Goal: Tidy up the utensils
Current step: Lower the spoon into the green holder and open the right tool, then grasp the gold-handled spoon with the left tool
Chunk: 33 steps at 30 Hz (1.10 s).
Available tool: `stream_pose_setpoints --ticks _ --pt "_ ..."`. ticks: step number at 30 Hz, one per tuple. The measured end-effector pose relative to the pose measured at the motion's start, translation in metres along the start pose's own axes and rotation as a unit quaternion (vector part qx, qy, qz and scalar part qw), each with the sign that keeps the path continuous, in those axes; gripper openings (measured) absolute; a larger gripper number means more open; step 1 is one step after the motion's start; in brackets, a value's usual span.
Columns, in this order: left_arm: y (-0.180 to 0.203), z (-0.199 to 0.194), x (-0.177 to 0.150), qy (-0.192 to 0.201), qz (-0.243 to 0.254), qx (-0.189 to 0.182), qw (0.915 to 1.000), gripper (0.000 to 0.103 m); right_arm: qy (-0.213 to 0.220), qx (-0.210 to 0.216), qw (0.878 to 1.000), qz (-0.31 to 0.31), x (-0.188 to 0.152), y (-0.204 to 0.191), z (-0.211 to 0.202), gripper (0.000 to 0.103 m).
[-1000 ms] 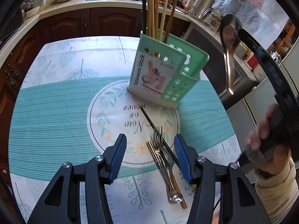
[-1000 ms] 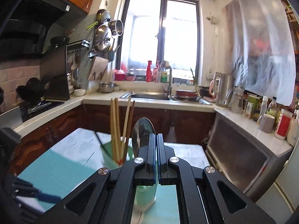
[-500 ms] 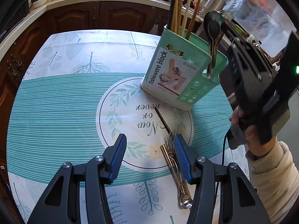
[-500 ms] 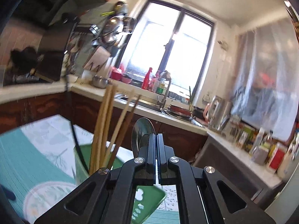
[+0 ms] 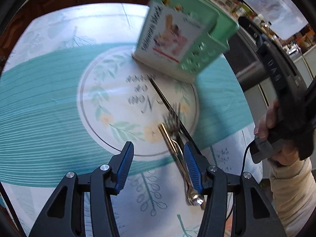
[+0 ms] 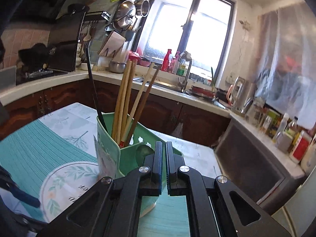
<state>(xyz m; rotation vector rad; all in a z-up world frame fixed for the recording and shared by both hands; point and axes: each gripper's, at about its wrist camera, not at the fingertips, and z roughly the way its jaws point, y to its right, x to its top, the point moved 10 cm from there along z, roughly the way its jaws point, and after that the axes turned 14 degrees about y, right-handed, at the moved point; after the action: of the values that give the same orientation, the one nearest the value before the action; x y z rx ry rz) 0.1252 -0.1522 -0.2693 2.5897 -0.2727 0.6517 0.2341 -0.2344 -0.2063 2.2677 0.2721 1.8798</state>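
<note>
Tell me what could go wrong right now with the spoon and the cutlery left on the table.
The right gripper, shut on the spoon, is at the green utensil holder; a sideways nudge might tip it, chopsticks included. The left gripper hangs open over overlapping forks, so closing might pinch several.

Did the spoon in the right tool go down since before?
Yes. The spoon has dropped: earlier its bowl stood up near the chopsticks' tops, now it sits low in the green holder's compartment, with the right tool shut on it.
</note>
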Motion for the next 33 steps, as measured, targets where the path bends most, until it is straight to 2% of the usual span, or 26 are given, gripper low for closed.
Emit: stream_pose_setpoints --ticks 4,6,10,13,19,21,22,27,30,33 --pt "0.01 0.012 -0.014 -0.033 0.01 -0.013 0.9993 0.051 -0.026 0.006 0.998 0.051 0.003 0.02 -0.03 0.002" --pt "0.014 0.015 -0.018 -0.042 0.008 -0.018 0.9989 0.051 -0.047 0.023 0.995 0.08 0.002 0.026 -0.047 0.002" --pt "0.019 0.021 -0.019 -0.055 -0.005 -0.024 0.9982 0.039 -0.089 0.043 0.987 0.13 -0.016 0.019 -0.08 0.002" --pt "0.02 0.027 -0.019 -0.069 0.001 -0.009 0.9975 0.032 -0.111 0.048 0.98 0.159 -0.034 0.02 -0.106 0.002" --pt "0.025 0.036 -0.018 -0.086 0.039 0.033 0.995 0.029 -0.141 0.067 0.973 0.169 -0.06 0.008 -0.138 0.002" --pt "0.023 0.037 -0.016 -0.09 0.06 0.056 0.9926 0.016 -0.156 0.085 0.969 0.174 -0.068 0.0 -0.144 0.002" --pt "0.022 0.038 -0.018 -0.096 0.06 0.057 0.9919 0.009 -0.164 0.095 0.965 0.18 -0.07 -0.003 -0.146 0.002" --pt "0.012 0.034 -0.019 -0.103 0.044 0.056 0.9921 0.007 -0.233 0.173 0.926 0.24 -0.08 -0.027 -0.146 0.002" --pt "0.007 0.033 -0.02 -0.101 0.035 0.056 0.9927 0.005 -0.267 0.193 0.912 0.244 -0.089 -0.039 -0.146 0.002" --pt "0.0 0.024 -0.018 -0.082 0.03 0.055 0.9947 0.004 -0.298 0.206 0.896 0.257 -0.1 -0.049 -0.146 0.002"
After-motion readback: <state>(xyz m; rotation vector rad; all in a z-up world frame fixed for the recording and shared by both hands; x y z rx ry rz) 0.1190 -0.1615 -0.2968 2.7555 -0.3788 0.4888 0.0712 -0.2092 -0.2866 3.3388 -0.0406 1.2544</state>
